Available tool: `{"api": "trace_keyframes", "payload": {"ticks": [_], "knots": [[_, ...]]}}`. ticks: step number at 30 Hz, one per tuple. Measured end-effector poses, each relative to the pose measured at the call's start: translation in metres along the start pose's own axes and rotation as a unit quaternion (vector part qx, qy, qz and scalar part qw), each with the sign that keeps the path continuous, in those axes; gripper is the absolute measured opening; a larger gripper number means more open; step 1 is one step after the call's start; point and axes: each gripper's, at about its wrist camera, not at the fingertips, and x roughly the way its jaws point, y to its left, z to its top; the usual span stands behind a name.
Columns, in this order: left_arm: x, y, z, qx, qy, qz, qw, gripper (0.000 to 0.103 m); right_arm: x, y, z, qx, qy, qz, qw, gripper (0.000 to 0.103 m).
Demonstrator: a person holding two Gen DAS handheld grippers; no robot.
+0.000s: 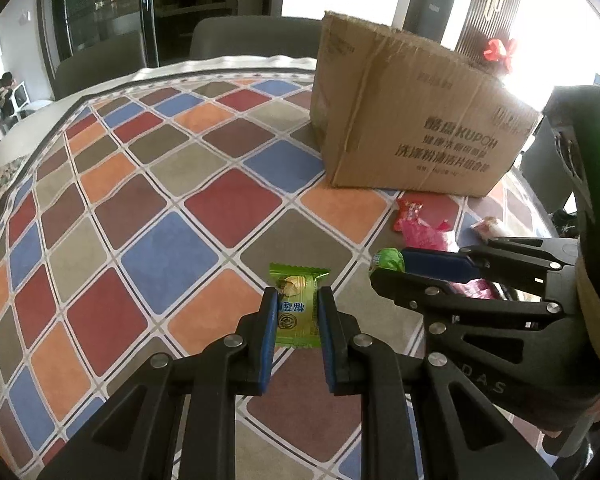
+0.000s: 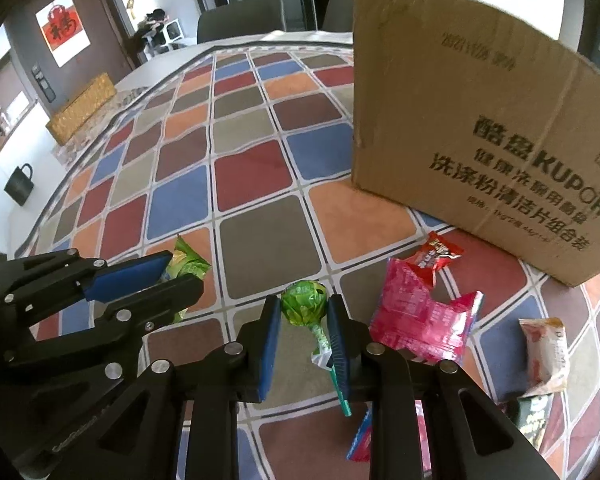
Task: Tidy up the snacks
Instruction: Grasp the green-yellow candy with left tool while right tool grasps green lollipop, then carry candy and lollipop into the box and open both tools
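**A:** What have I got in each claw right now?

**B (me):** My left gripper (image 1: pixel 298 308) is pinched on a green candy packet (image 1: pixel 299 305), the blue pads touching both long edges, about halfway down the wrapper. My right gripper (image 2: pixel 305 320) brackets a green-wrapped lollipop (image 2: pixel 305 303). The head sits between the pads, but the stick (image 2: pixel 337 380) runs down along the right pad. I cannot tell whether the pads truly press the head or only frame it.

**A:** So which is the safer grip?

**B (me):** The packet, I'd judge. It is flat and light, and the pads hold it square. The lollipop is round and its wrapper is slick, so it could roll out if I tilt my wrist. I would close firmly on the head before lifting and keep that claw level.

**A:** Where does it all go?

**B (me):** Likely the cardboard box (image 2: pixel 480 128), standing on the checked tablecloth (image 1: pixel 140 200) beyond both claws. Its top is out of sight, so I would rise well above the rim before moving over it, one claw at a time, since my two grippers sit close beside each other.

**A:** And the rest?

**B (me):** A pink packet (image 2: pixel 420 316), a red one (image 2: pixel 436 256) and a pale one (image 2: pixel 544 356) lie near the box's front, still to collect
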Motion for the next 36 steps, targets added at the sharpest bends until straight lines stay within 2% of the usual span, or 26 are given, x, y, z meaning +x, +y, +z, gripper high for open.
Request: {"api": "trace_keyframes", "payload": {"ticks": [22,36], "knots": [[-0.079,-0.034,0.037,0.029,-0.096,-0.007,0.9949,0.021,-0.104,-0.011,0.008,0.031,-0.119,-0.011,0.992,0.025],[-0.123,-0.071,0.083,0.072,-0.166,-0.019,0.9833,0.021,-0.172,-0.034,0.019,0.054,-0.198,-0.025,0.978,0.025]]}}
